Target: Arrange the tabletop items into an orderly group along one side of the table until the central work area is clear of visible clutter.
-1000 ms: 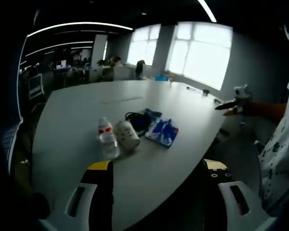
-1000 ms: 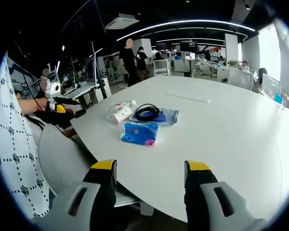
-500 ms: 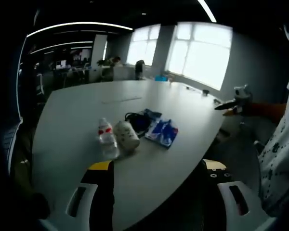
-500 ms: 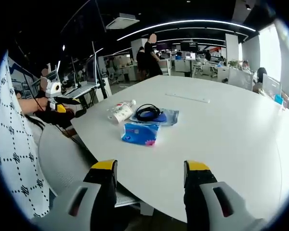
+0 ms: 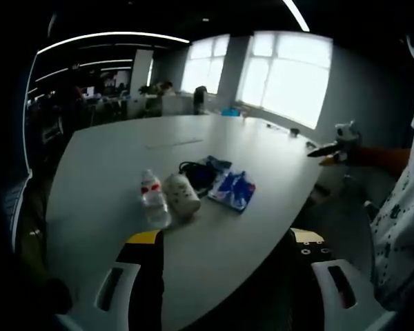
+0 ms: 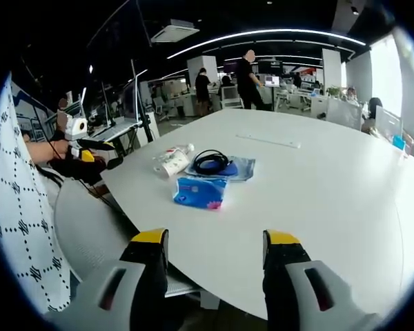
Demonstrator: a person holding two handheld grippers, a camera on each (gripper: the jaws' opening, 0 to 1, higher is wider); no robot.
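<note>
I have both tools held off the near edge of the white table, neither touching anything. In the right gripper view, the right gripper stands with its jaws wide apart and nothing between them. In the left gripper view, the left gripper is likewise spread wide and grips nothing.

The clutter sits in 1 tight cluster on the table, well ahead of both tools. From the right gripper view, the blue tissue pack lies nearest my jaws, up and slightly left of the gap. Just behind it a black cable is coiled on a blue pouch. To their left lie a paper cup on its side and a clear bottle with a red label, side by side.

From the left gripper view the order flips: the bottle and cup lie closest, just above my left jaw, with the cable and tissue pack to their right.

2 people stand in the office beyond the table.
</note>
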